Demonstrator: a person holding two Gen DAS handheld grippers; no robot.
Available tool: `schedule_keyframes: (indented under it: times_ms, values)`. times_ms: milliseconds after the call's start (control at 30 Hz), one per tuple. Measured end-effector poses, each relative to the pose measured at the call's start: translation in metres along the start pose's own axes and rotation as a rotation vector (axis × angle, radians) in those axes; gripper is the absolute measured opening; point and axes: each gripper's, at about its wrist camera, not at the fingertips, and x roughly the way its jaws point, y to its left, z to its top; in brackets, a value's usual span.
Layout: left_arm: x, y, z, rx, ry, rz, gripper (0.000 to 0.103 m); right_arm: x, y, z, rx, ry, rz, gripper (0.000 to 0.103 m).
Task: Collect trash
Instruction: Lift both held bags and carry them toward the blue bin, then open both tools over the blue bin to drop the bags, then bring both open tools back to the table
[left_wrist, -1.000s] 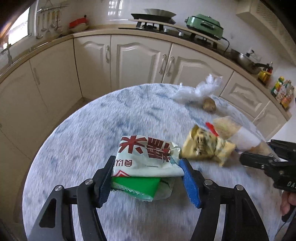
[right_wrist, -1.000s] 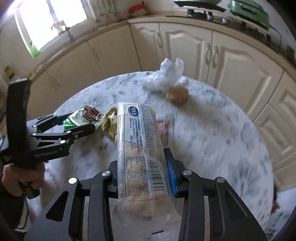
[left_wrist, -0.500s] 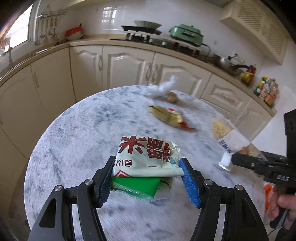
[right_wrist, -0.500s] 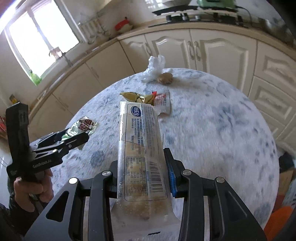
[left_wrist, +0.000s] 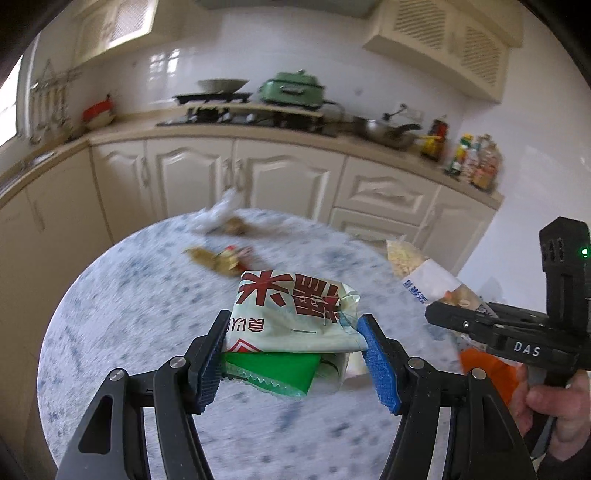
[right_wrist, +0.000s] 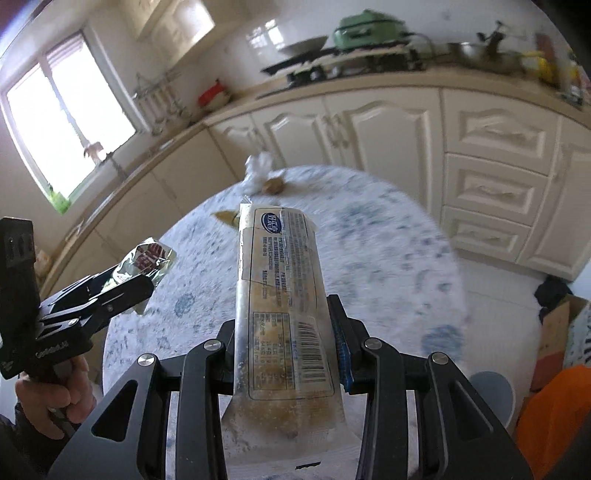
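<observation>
My left gripper (left_wrist: 295, 354) is shut on a crumpled white and green snack wrapper (left_wrist: 295, 314) with red characters, held above the round marble table (left_wrist: 122, 314). My right gripper (right_wrist: 286, 354) is shut on a long clear cracker packet (right_wrist: 282, 295), held upright above the table (right_wrist: 388, 240). The right gripper also shows at the right of the left wrist view (left_wrist: 495, 332), and the left gripper at the left of the right wrist view (right_wrist: 92, 299). A yellow wrapper (left_wrist: 218, 258), a white plastic bag (left_wrist: 218, 216) and a brown lump (left_wrist: 236, 225) lie at the table's far side.
Cream kitchen cabinets (left_wrist: 258, 177) curve round behind the table. An orange object (right_wrist: 554, 413) and a cardboard box (right_wrist: 557, 332) sit on the floor at the lower right of the right wrist view. A person's hand (left_wrist: 557, 402) holds the right gripper.
Both grippers have pulled back and risen from the table with their packets. The yellow wrapper, bag and lump now lie farther off. The orange object has come into view.
</observation>
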Motion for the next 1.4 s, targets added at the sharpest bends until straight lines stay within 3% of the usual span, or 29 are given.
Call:
schedule_keyframes:
  times_ms: [233,467,800,1133,1200,1267,1367,1400]
  values:
    - [0.003,-0.07,0.017,0.094,-0.03,-0.112,0.063,-0.061,-0.047,-0.003,0.076,-0.101,-0.083,0.037]
    - [0.038,-0.152,0.019,0.179,0.015,-0.248,0.063,-0.115,-0.124,-0.029,0.205,-0.151,-0.247,0.037]
    - [0.12,-0.265,-0.002,0.332,0.217,-0.391,0.063,-0.129,-0.233,-0.096,0.428,-0.088,-0.386,0.037]
    - [0.213,-0.346,-0.031,0.431,0.471,-0.433,0.063,-0.096,-0.308,-0.144,0.591,0.001,-0.388,0.04]
    - [0.235,-0.356,-0.037,0.425,0.524,-0.432,0.063,-0.091,-0.319,-0.149,0.613,0.004,-0.394,0.048]
    - [0.257,-0.369,-0.037,0.445,0.586,-0.422,0.064,-0.082,-0.332,-0.157,0.64,0.025,-0.407,0.074]
    - [0.28,-0.379,-0.039,0.449,0.63,-0.366,0.068,-0.073,-0.345,-0.169,0.693,0.058,-0.418,0.086]
    - [0.283,-0.38,-0.037,0.449,0.631,-0.353,0.076,-0.073,-0.348,-0.172,0.71,0.063,-0.419,0.088]
